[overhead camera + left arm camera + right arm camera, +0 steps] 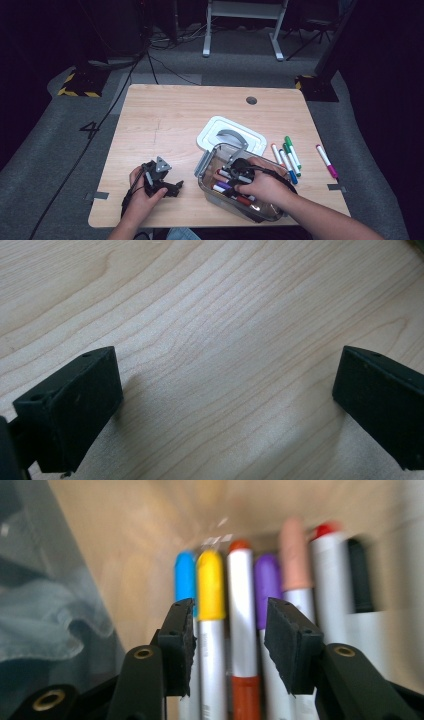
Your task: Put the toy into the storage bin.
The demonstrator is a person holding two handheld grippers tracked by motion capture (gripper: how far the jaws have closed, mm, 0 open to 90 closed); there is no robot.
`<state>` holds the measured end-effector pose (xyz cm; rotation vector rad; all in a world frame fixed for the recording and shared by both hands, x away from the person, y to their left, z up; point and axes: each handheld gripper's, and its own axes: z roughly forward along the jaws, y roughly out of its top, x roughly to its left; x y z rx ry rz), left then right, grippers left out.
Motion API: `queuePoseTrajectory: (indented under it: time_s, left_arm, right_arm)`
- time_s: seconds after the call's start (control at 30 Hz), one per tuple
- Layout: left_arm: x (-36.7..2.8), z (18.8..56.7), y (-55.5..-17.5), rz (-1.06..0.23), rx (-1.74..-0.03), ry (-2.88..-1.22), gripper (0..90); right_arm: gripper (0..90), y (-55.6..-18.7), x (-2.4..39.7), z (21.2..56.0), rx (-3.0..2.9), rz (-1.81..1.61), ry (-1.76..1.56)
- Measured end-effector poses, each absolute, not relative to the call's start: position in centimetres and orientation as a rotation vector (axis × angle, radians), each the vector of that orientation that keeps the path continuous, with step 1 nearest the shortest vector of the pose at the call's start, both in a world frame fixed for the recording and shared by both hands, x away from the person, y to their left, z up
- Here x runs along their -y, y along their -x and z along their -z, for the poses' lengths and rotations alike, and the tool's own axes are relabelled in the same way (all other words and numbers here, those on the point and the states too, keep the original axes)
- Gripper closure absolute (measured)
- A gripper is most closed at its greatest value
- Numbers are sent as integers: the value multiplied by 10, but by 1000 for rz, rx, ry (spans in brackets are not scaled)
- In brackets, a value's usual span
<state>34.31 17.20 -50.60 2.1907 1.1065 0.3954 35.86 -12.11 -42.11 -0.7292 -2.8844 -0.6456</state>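
The right gripper (230, 645) hangs released over the markers (242, 630) in the clear box (207, 167). The left gripper (227, 405) rests spread wide on the table (210, 315).

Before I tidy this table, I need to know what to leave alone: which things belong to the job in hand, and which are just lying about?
In the job:
- clear box, right gripper inside it
- markers in the box
- loose markers beside it
- white lid behind the box

Lying about:
- left gripper, jaws open on bare table
- cables on the floor

Markers (231, 189) lie in the box (206, 172), lid (230, 134) just behind it, more markers (290, 159) on the table (165, 120) to its right.
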Motion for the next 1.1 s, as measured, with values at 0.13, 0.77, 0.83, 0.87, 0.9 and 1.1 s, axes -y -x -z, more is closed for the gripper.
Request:
queuePoseTrajectory:
  time_s: [0.13,0.77,0.83,0.87,0.9,1.1]
  left_arm:
    - [-172,506,-343,-395,-1107,-2190,1]
    - [-173,506,-342,-397,-1104,-2193,2]
    - [-174,506,-341,-401,-1097,-2195,2]
    - [-176,506,-340,-395,-1091,-2197,2]
    - [-176,506,-340,-395,-1091,-2197,3]
    - [-178,506,-338,-401,-1101,-2195,3]
  right_arm:
    - [543,-364,138,397,2911,771,781]
    - [538,-393,239,335,2884,1140,1258]
    - [542,-398,250,336,2852,1146,1316]
    - [544,-403,259,339,2834,1145,1363]
    - [544,-403,259,339,2834,1145,1363]
    - [557,-422,286,356,2792,1096,1522]
